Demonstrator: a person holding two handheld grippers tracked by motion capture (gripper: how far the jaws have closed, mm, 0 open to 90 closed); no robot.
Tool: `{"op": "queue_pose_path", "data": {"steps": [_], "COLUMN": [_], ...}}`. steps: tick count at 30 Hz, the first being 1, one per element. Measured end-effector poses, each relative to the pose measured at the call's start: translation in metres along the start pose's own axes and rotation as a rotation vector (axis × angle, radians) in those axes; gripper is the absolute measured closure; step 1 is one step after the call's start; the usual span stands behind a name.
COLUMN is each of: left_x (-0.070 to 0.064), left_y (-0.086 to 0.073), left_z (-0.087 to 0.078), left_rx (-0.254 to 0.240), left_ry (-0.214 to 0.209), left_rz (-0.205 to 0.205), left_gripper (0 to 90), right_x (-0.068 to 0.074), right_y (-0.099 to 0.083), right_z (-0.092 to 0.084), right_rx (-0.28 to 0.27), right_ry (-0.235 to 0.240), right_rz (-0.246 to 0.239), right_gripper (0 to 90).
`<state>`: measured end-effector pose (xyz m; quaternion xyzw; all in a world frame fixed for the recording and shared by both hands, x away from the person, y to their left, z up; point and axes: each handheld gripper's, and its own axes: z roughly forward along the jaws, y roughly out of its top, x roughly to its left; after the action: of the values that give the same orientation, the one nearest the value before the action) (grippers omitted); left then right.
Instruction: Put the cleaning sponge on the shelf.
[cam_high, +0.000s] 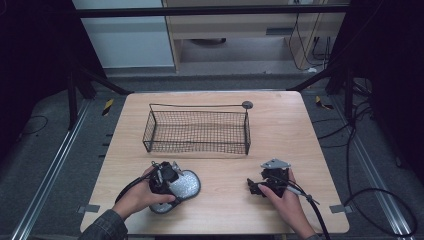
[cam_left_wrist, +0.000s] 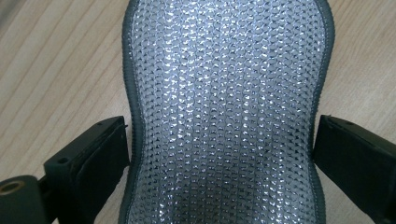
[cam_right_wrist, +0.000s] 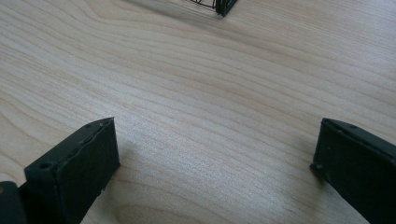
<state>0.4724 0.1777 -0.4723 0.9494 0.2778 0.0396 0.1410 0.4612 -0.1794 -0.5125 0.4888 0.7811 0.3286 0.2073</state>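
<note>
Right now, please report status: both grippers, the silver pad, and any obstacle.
Left gripper open, jaws either side of silver pad's narrow waist. Right gripper open over bare table. Pad flat on table. Wire basket beyond, nothing between.

Wire basket (cam_high: 197, 131) stands at table (cam_high: 300, 135) centre, toward 12 o'clock of both claws; its walls and raised handle bar block straight path across, open top free from above. Bare table strips pass basket at 9 and 3 o'clock. Silver mesh pad (cam_high: 183, 186) lies flat under left claw (cam_high: 163, 186), jaws spread, flanking pad's narrow waist (cam_left_wrist: 224, 116). Right claw (cam_high: 260, 187) jaws wide apart over bare wood (cam_right_wrist: 210, 140); basket corner (cam_right_wrist: 224, 7) well apart at 12 o'clock. Bare table between the two claws.
</note>
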Motion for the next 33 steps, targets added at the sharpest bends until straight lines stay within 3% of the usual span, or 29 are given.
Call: {"op": "queue_pose_path", "data": {"steps": [12, 21, 27, 33], "left_x": [0.004, 0.004, 0.005, 0.005], "left_y": [0.0, -0.002, -0.003, 0.0], "left_z": [0.008, 0.004, -0.006, -0.017], "left_rx": [0.004, -0.007, -0.037, -0.059], "left_ry": [-0.01, 0.006, 0.041, 0.086], "left_rz": [-0.008, -0.004, -0.001, 0.028], "left_gripper": [1.5, 8.1, 9.5, 10.4], "right_x": [0.0, 0.0, 0.0, 0.0], "right_y": [0.0, 0.0, 0.0, 0.0], "right_z": [0.0, 0.0, 0.0, 0.0], "right_rx": [0.0, 0.0, -0.001, 0.0], "right_ry": [0.0, -0.001, 0.0, -0.001], "right_rz": [0.0, -0.002, 0.0, -0.001], "right_gripper": [0.4, 0.4, 0.4, 0.4]}}
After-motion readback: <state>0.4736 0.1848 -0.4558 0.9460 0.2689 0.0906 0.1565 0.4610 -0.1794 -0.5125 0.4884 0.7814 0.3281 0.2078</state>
